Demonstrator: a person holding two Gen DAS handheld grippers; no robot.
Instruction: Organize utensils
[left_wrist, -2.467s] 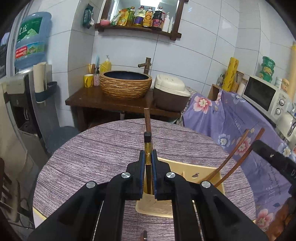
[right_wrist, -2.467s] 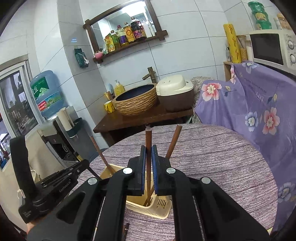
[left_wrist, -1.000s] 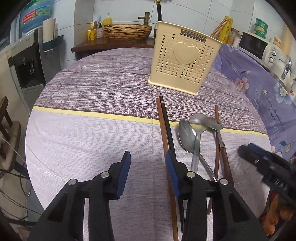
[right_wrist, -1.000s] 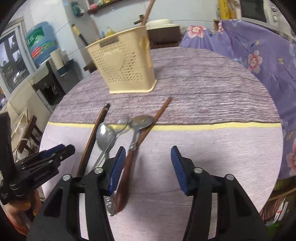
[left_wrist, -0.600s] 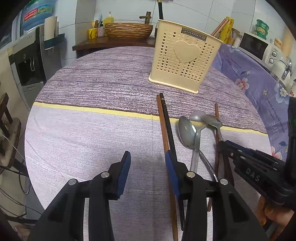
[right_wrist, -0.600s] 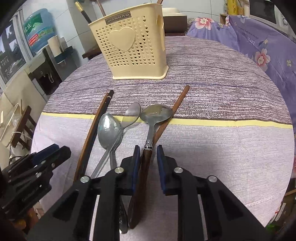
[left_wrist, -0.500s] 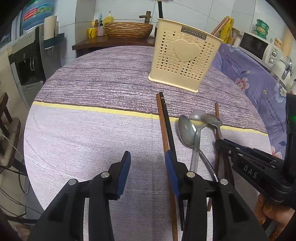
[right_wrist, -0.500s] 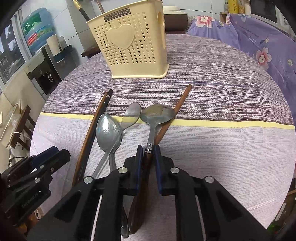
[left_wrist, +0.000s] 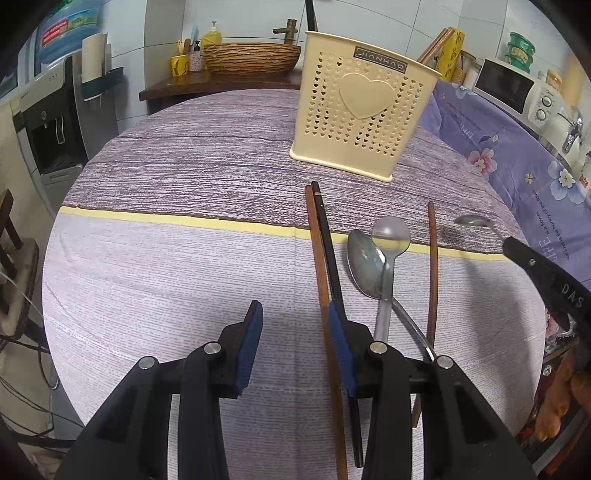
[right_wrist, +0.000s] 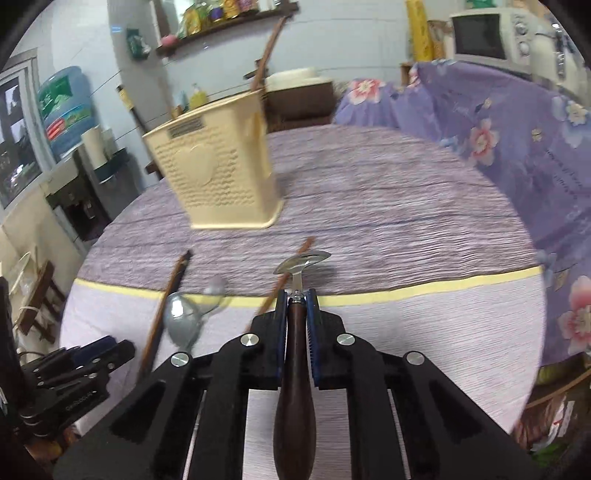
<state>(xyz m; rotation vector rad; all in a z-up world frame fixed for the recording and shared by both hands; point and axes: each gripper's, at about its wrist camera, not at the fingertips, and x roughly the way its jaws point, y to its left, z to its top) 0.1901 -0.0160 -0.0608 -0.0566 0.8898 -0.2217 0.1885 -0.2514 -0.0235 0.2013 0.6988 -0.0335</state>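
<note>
My left gripper (left_wrist: 295, 332) hangs over the tablecloth (left_wrist: 184, 266) with its fingers parted and nothing between the pads; bare cloth shows in the gap. Its right finger (left_wrist: 341, 345) sits over a pair of chopsticks (left_wrist: 322, 258), one brown and one black, lying side by side and running away from the fingertips toward the cream utensil holder (left_wrist: 364, 110). The holder stands upright well beyond the fingers, with chopstick ends sticking out of its top. Just right of that finger lie two steel spoons (left_wrist: 373, 258), handles crossed, and right of them a single brown chopstick (left_wrist: 433, 266).

My right gripper (right_wrist: 297, 314) has just been closing, and now its pads are clamped on the dark wooden handle of a spoon (right_wrist: 301, 267). The steel bowl pokes out past the fingertips, clear of the cloth, and the handle runs back between the fingers. From the left camera I see that same bowl held up at the far right. Beyond and left of these fingertips stands the holder, blurred in this view.
</note>
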